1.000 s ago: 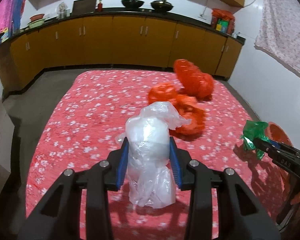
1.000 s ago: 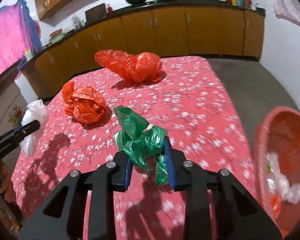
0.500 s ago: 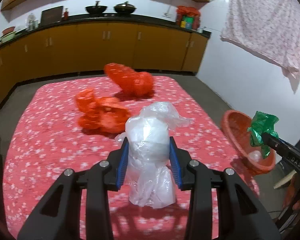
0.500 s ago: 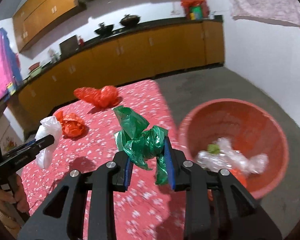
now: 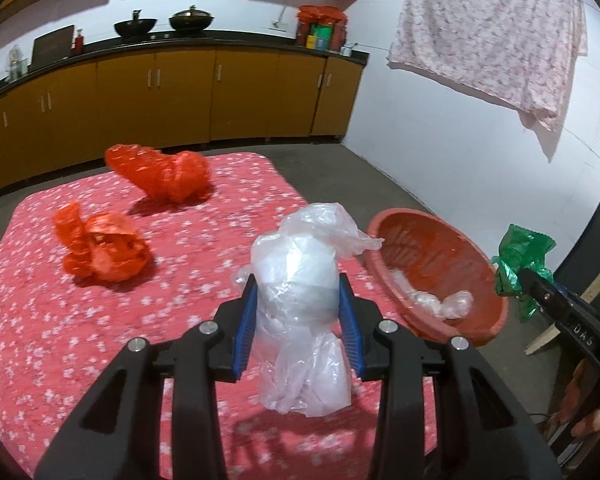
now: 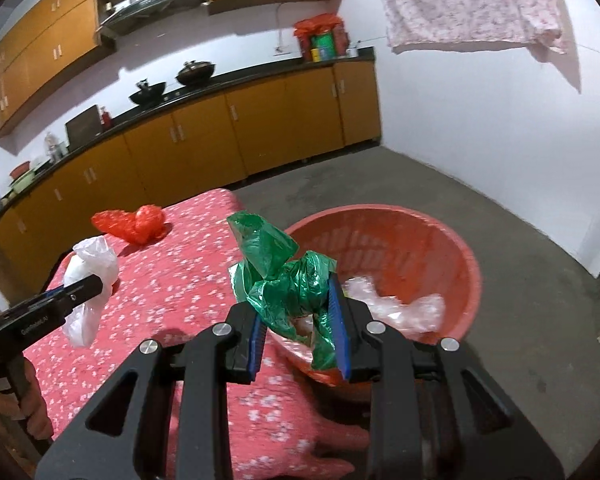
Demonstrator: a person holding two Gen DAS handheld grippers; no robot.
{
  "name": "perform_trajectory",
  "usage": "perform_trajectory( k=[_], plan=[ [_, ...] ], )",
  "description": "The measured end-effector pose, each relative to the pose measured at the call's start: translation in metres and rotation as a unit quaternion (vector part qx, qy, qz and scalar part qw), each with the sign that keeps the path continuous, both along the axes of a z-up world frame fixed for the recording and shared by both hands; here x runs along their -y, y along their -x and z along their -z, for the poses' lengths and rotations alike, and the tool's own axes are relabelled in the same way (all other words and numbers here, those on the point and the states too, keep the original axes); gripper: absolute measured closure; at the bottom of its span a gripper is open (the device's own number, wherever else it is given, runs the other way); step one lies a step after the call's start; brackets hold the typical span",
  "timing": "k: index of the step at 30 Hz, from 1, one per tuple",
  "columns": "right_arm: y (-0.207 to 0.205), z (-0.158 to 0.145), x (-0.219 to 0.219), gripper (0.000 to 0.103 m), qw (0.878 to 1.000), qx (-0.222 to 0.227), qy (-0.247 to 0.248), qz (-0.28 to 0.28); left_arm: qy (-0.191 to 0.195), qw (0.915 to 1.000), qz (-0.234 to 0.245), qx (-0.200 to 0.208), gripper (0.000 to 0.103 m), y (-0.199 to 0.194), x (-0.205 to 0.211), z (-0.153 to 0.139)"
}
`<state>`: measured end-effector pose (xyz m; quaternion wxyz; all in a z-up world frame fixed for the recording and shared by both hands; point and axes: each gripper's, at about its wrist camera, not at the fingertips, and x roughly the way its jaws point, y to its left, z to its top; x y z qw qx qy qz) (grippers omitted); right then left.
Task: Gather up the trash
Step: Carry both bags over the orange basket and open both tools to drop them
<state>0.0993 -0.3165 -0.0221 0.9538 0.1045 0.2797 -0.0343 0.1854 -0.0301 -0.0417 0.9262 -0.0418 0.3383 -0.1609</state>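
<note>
Left wrist view: your left gripper (image 5: 300, 316) has its jaws pinching a crumpled white plastic bag (image 5: 304, 300), held above the near edge of the red floral cloth (image 5: 40, 320).
Right wrist view: your right gripper (image 6: 298, 320) has its jaws pinching a crumpled green plastic bag (image 6: 280, 276), held over the near rim of the red basket (image 6: 432, 240).
Basket: it stands on the grey floor (image 6: 520, 280) just beside the cloth-covered surface, and clear and white plastic scraps (image 6: 400, 308) lie inside it.
Left on the cloth: an orange-red bag (image 5: 100, 248) lies crumpled toward your left, and a larger red bag (image 5: 160, 172) lies nearer the far edge; the two are apart.
Across views: your right gripper with the green bag shows at the right edge of the left view, beside the basket.
Background: yellow cabinets (image 5: 180, 96) under a dark worktop (image 5: 220, 36) carrying two black woks (image 5: 164, 24); a pale floral sheet (image 5: 492, 28) hangs on the white wall.
</note>
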Motion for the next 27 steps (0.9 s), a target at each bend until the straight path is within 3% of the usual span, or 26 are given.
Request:
perform_trajectory(
  k=[16,27],
  plan=[
    [-0.003,0.004,0.03,0.074,0.999,0.006,-0.004,0.053,0.014,0.9984,0.055,-0.001,0.065,-0.017,0.058,0.0],
    [-0.014,0.004,0.043,0.074,0.997,0.016,-0.004,0.076,0.002,0.9942,0.103,0.031,0.065,-0.024,0.115,-0.01]
  ],
)
